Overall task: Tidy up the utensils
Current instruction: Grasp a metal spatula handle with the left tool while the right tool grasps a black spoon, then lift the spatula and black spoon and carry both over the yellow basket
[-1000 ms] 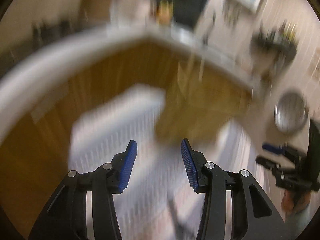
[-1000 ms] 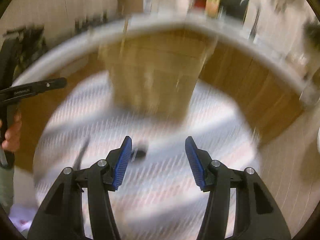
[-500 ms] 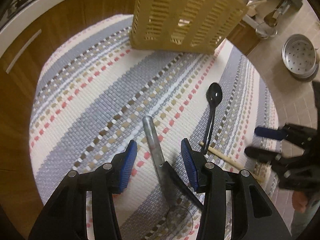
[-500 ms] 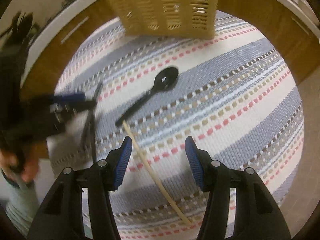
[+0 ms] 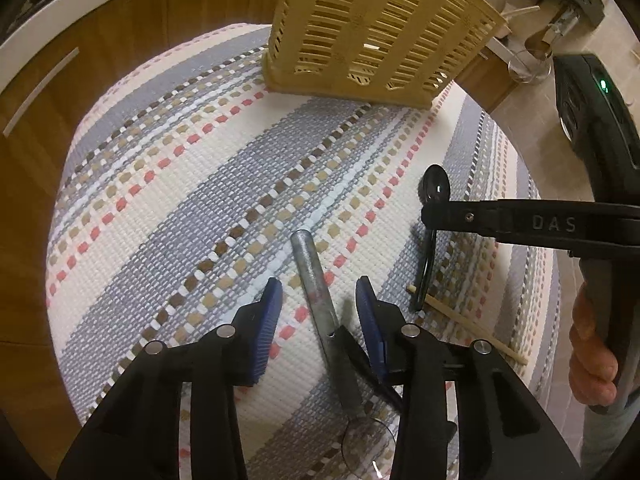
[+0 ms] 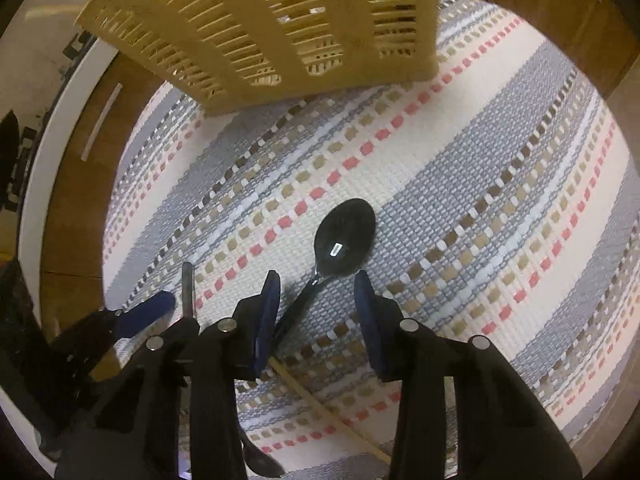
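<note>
Left gripper (image 5: 318, 296) pointed steeply down at the striped woven mat (image 5: 192, 184), jaws closing, blue pads (image 5: 267, 320) not yet touching anything. Between them lay the grey metal handle (image 5: 314, 292) of a utensil, running from just ahead of the fingertips back under the gripper body; its far end hidden below the tool, so kind of utensil could not be told. Crossing that handle close to the right-hand pad, a thin black handle (image 5: 362, 364). Off to the right of the left gripper, a black spoon (image 5: 434, 188) with bowl farther away and handle pointing back, and beside its tail a pale wooden stick (image 5: 468, 324) lying slantwise on the mat.

Right gripper (image 6: 316, 296) likewise aimed down, jaws closing, pads apart and pressing on nothing. Spoon handle (image 6: 304, 300) lay between the pads, nearer the left-hand one; spoon bowl (image 6: 346, 240) just ahead of the fingertips, hollow side up with a small glint. Wooden stick (image 6: 320, 404) passed below and behind the pads. To the left of the right gripper, the other tool's blue pad (image 6: 148, 314) and the grey handle (image 6: 187, 288) beside it.

Straight ahead of both grippers, at the far edge of the mat, stood a yellow slotted basket (image 5: 380, 28), well apart from the utensils. A hand (image 5: 592, 356) gripped the right tool's body at the frame's right edge in the left wrist view.
</note>
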### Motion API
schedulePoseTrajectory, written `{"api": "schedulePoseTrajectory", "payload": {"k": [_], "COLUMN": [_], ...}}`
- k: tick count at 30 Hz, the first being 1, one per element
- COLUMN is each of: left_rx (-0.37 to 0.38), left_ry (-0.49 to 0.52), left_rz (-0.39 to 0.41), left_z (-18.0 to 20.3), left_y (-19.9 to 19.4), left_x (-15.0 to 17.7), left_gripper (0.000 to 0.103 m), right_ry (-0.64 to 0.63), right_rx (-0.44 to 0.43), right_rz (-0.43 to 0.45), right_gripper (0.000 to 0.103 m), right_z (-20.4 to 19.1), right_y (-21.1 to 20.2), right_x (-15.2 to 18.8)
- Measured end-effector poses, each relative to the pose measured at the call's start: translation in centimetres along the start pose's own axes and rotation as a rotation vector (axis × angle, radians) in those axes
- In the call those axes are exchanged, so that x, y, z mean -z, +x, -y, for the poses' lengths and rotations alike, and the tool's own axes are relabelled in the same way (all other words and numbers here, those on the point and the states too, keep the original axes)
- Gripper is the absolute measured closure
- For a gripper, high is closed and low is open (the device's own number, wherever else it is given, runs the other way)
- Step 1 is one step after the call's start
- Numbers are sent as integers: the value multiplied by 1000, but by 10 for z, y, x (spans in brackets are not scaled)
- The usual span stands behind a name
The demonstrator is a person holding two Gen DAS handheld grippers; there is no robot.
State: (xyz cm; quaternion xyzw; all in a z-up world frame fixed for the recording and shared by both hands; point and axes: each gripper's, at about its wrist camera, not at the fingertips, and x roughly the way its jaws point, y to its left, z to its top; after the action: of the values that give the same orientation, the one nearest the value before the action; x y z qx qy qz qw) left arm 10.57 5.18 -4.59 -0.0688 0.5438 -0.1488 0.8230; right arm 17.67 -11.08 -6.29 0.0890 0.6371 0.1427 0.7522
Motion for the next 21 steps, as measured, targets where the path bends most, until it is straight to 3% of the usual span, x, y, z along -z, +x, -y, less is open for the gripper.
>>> {"api": "schedulePoseTrajectory", "payload": {"k": [3,5,6,7,9,14,16,21], "left_rx": [-44,-86,-129,-161,-185,-124,-61,-8], "left_ry": [14,37,57,68,66,18,-25,-76], "left_rz": [8,16,21,26,40,35,42,45], "left_z": [5,13,17,19,19,5,-6,-27], "left_y": [-4,-4,-4,-3,-3,-8,-12,-18], "left_x": [5,7,9,10,11,7,5,3], "left_gripper": [67,69,72,82,90,98,101,103], "right_ry": [-16,-61,-83,-104,-149,-187,-197,-183], "right_rx": [73,136,157,176,204,224,239,243], "right_rz": [15,29,31,33,42,44,63,54], "right_gripper": [78,89,96,98,98,98,98,98], "right_z": [-13,-25,-31,-37,-46,-54,-48,-28], "right_y": [7,13,13,16,19,20,10,5], "right_x": [0,2,5,7,12,26,33,39]}}
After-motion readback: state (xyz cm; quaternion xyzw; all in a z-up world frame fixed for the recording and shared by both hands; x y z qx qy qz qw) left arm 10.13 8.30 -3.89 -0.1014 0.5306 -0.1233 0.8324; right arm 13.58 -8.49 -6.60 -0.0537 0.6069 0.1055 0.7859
